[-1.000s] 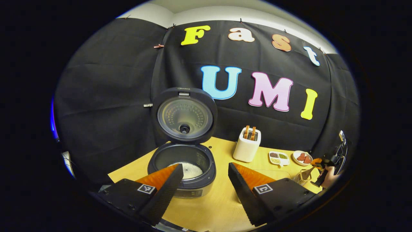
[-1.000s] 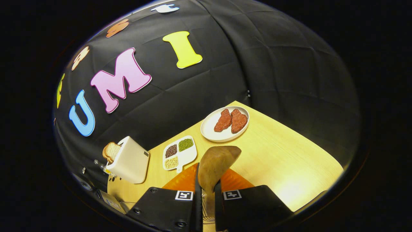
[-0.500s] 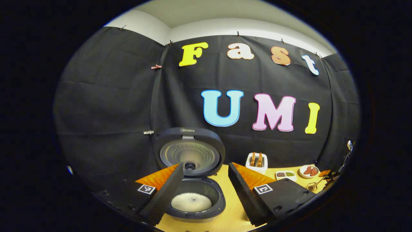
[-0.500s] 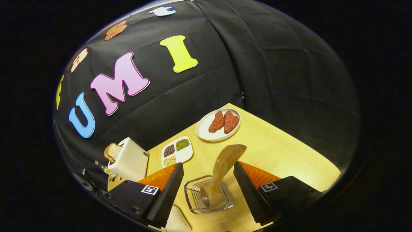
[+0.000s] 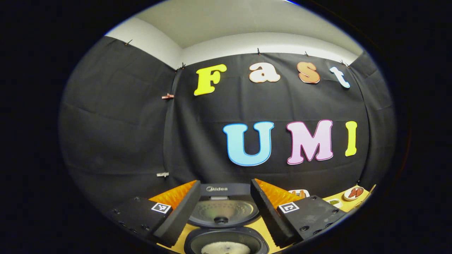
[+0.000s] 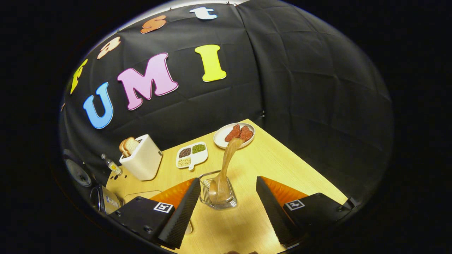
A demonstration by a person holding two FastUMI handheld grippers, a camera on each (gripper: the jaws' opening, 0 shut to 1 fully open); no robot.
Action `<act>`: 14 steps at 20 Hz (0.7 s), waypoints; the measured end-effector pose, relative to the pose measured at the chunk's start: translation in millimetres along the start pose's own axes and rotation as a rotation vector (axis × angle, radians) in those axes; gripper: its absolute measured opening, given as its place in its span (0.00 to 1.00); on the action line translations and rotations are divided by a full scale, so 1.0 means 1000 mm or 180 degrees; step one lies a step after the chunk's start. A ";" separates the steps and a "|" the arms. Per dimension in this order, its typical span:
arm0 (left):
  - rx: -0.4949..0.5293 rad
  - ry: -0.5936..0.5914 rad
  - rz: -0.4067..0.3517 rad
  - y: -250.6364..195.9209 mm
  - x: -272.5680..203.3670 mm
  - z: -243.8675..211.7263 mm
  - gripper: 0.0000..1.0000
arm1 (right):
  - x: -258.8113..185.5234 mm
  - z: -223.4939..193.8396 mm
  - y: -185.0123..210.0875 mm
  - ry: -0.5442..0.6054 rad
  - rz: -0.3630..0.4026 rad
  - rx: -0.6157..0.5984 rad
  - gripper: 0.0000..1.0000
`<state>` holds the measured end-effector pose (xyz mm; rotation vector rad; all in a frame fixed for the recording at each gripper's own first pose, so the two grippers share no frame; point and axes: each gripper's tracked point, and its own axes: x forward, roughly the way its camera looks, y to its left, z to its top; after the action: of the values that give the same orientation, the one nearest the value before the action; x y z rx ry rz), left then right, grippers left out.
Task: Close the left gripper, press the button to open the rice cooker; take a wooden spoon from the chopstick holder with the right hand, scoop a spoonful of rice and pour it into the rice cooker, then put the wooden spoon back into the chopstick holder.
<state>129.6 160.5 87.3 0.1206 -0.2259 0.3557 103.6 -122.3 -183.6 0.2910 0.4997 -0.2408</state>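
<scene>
Spoon back in the holder, both tongs apart.

The spoon (image 6: 226, 165) leans in the holder (image 6: 217, 192) on the counter (image 6: 282, 165), in front of the plate (image 6: 222, 139); right tongs (image 6: 227, 208) gape empty just before the holder, and a careless pull-away could tip it. Left tongs (image 5: 225, 211) hang open above the cooker (image 5: 226, 208), lid up, rice inside. The lid's brand mark I leave unread.
</scene>
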 end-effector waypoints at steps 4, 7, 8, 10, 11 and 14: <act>0.0020 -0.0099 -0.0019 0.014 0.033 0.001 0.92 | -0.035 -0.020 0.014 0.0083 0.0040 -0.0048 0.98; 0.0037 -0.0047 -0.0091 0.017 0.054 -0.006 0.92 | -0.053 -0.033 0.027 0.0139 0.0089 -0.0130 0.99; 0.0014 0.0008 -0.0084 0.019 0.059 -0.010 0.92 | -0.058 -0.038 0.030 0.0151 0.0103 -0.0145 0.98; 0.0040 0.0160 -0.0081 0.018 0.064 -0.020 0.94 | -0.063 -0.042 0.036 0.0168 0.0117 -0.0154 0.99; 0.0071 0.0248 -0.0086 0.016 0.065 -0.026 0.92 | -0.065 -0.044 0.039 0.0178 0.0131 -0.0154 0.99; 0.0122 0.0408 -0.0074 0.011 0.063 -0.033 0.99 | -0.066 -0.043 0.046 0.0170 0.0165 -0.0144 0.99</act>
<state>189.7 197.0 71.8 0.1376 -0.0909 0.3433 42.1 -54.9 -176.3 0.2664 0.5490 -0.1716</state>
